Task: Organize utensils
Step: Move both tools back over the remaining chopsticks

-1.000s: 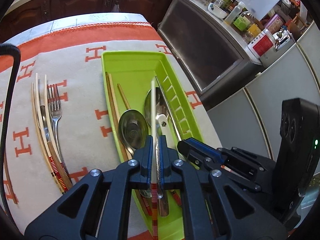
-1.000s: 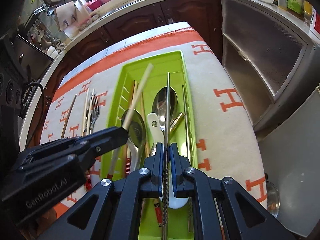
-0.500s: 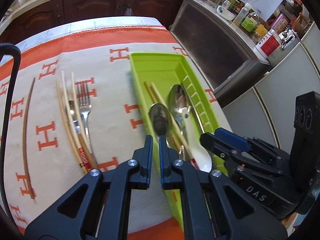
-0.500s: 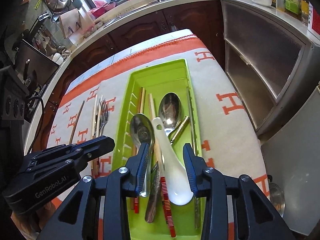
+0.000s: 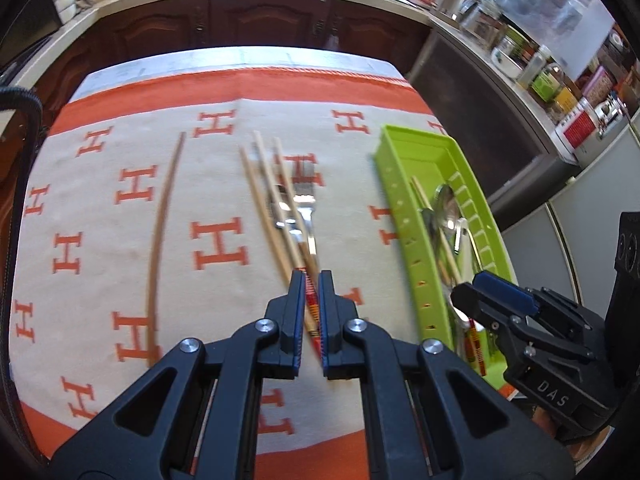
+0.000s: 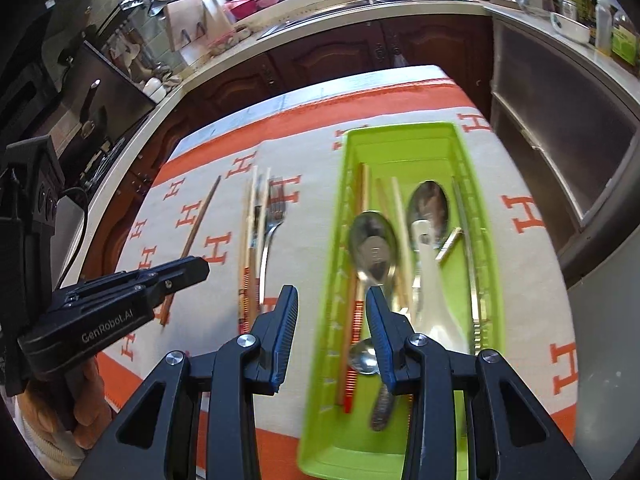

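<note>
The left tool [image 5: 308,280] sits low in the frame, its jaws narrowed to a slim gap with the red-banded ends of the chopsticks [image 5: 276,216] showing between them; whether it actually pinches them I cannot tell. These pale sticks lie on the cloth-covered bench [image 5: 224,184] at mid-frame, partly over a fork [image 5: 306,208], with one darker stick [image 5: 160,232] well apart to the left. The green tray [image 6: 490,216], right of centre, already holds spoons [image 6: 374,248] and more chopsticks. The right tool [image 6: 329,312] hangs spread wide and empty above the tray's left wall. The sticks look light, stiff and prone to roll; a grip near the banded ends, clear of the slippery metal fork, seems wisest
</note>
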Tool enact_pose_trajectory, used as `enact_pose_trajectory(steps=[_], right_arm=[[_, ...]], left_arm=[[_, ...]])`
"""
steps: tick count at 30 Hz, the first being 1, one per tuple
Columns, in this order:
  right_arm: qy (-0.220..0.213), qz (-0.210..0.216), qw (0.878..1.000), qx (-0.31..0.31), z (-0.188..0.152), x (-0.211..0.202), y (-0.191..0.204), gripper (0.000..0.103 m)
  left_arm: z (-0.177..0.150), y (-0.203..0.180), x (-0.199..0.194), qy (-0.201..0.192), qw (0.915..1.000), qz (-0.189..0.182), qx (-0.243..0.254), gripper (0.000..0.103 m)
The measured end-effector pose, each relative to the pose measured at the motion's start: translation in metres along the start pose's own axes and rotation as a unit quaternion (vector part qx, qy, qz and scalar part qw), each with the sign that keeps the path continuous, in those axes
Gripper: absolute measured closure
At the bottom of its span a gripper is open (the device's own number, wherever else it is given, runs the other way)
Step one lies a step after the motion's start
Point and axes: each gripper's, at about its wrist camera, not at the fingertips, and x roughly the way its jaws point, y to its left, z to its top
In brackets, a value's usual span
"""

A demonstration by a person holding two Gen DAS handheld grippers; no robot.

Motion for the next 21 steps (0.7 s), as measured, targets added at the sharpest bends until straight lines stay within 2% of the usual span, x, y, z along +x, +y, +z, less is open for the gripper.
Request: enact_pose_trajectory(steps=[7,10,12,16,21], right_arm=[[0.017,0.017,0.999,-0.048,0.005,0.017,0.052,0.067],[0.024,0.021,0.997,-0.065,0.005,0.026,0.073,0.067],[0.030,0.025,0.997,-0.072,0.007,0.033,0.082,0.067],[0.043,0.028,0.995,-0.084,0.010,0.052,0.100,0.067],[0.049,0.036,0.994,-0.089,0.016,0.075,0.110,0.067]], left_arm=[[0.000,0.051,-0.016,-0.027,0.9981,0.052,-0.020,0.098],[-0.001,0.072,-0.015,-0.026,0.9968,0.070,-0.027,0.098],[-0.002,0.085,-0.013,-0.022,0.9963,0.075,-0.034,0.096],[-0.005,0.112,-0.004,-0.017,0.9954,0.076,-0.055,0.082],[-0.009,0.139,0.011,-0.002,0.9958,0.056,-0.073,0.081]])
